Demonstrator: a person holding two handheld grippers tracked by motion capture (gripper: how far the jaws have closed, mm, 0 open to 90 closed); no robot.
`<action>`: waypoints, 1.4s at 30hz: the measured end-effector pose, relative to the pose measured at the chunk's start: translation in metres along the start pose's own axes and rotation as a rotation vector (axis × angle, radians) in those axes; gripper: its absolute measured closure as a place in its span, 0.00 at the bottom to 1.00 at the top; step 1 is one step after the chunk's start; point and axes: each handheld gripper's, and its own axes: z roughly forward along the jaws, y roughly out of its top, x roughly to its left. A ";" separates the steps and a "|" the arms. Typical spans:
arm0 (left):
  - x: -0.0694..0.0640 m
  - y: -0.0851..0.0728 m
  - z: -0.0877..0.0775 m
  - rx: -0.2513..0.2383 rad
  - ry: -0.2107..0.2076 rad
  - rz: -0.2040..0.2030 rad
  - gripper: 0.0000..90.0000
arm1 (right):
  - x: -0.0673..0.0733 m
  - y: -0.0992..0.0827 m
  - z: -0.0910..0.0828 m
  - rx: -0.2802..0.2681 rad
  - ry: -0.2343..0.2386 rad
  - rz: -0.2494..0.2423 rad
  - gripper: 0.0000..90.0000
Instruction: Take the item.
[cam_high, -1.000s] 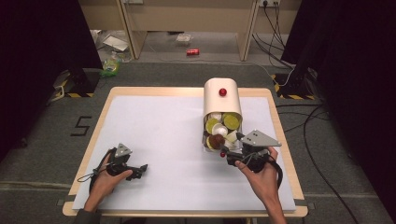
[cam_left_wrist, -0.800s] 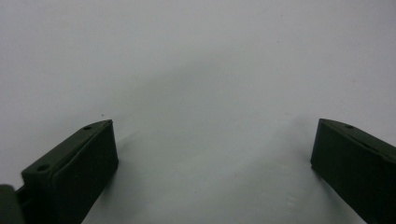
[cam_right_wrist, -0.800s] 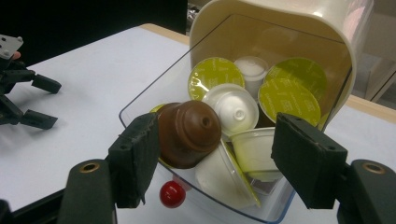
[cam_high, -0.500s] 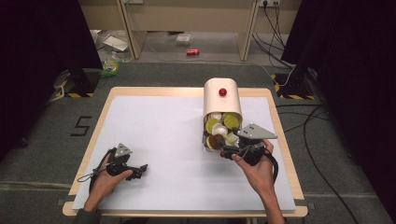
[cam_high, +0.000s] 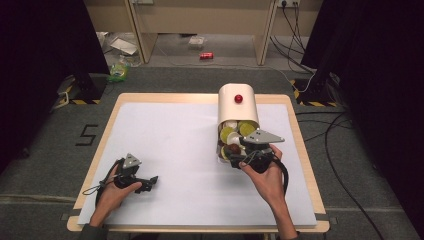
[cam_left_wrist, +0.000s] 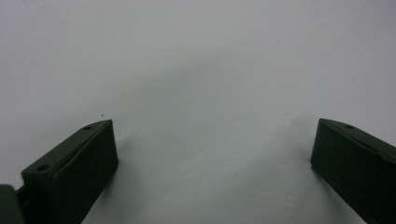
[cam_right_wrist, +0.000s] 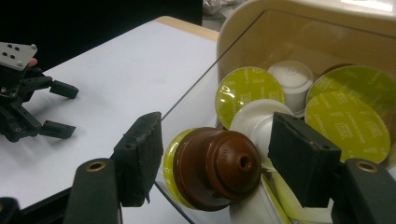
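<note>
A cream container (cam_high: 235, 107) with a red knob (cam_high: 238, 98) lies on its side, and green, white and brown coffee capsules (cam_high: 234, 133) crowd its clear open end. My right gripper (cam_high: 235, 151) reaches into that pile. In the right gripper view its jaws (cam_right_wrist: 215, 154) straddle a brown capsule (cam_right_wrist: 210, 172) with a green lid; they have just been closing, and a thin gap still shows beside the pads (cam_right_wrist: 299, 163). My left gripper (cam_high: 150, 182) rests open on the white tabletop at the near left, its jaws (cam_left_wrist: 212, 154) wide apart with nothing between them.
A white sheet covers the wooden table (cam_high: 300, 150). Green-lidded capsules (cam_right_wrist: 348, 116) and a white one (cam_right_wrist: 292, 81) lie behind the brown capsule. The left gripper (cam_right_wrist: 65, 109) shows far off in the right gripper view. Cables (cam_high: 345, 150) and clutter lie on the floor beyond.
My right gripper has slid a little up and left, toward the capsules at the container's mouth. The left hand has stayed put.
</note>
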 end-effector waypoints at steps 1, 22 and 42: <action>0.000 0.000 0.000 0.000 0.000 0.000 0.00 | 0.000 0.000 0.001 0.003 0.001 0.006 0.40; 0.000 0.000 0.000 0.000 0.000 0.000 0.00 | -0.005 -0.003 0.018 0.115 0.026 0.076 0.43; 0.000 0.000 0.000 0.000 0.000 0.000 0.00 | 0.003 0.002 0.026 0.099 0.027 0.067 0.44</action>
